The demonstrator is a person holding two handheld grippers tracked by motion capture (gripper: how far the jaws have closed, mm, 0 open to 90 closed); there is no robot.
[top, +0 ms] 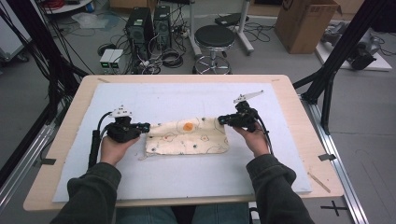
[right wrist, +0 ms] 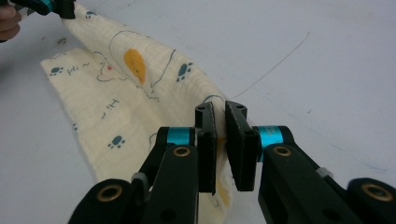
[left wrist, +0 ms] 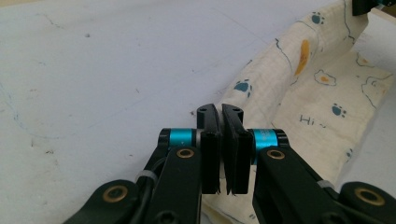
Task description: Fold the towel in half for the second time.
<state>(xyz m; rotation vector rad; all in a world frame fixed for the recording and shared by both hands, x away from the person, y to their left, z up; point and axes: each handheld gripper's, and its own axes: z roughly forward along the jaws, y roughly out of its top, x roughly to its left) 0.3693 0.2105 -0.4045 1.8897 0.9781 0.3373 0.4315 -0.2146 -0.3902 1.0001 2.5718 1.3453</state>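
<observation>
A cream cloth (top: 187,137) printed with paw marks and an orange spot lies folded on the white mat (top: 187,179) in the middle of the table. My left gripper (top: 145,127) is shut on the cloth's far left corner, and its pads pinch the cloth's edge (left wrist: 322,107) in the left gripper view. At the far right corner my right gripper (top: 222,120) is shut on the cloth (right wrist: 116,93). The far edge hangs slightly raised between the two. The other hand's gripper shows at the frame corners: the right gripper (left wrist: 369,4) and the left gripper (right wrist: 46,5).
The mat covers most of a wooden table (top: 42,186). A thin wooden stick (top: 318,182) lies near the table's front right corner. Beyond the table stand a stool (top: 214,37), computer towers (top: 140,28), cables and a cardboard box (top: 303,23) on the floor.
</observation>
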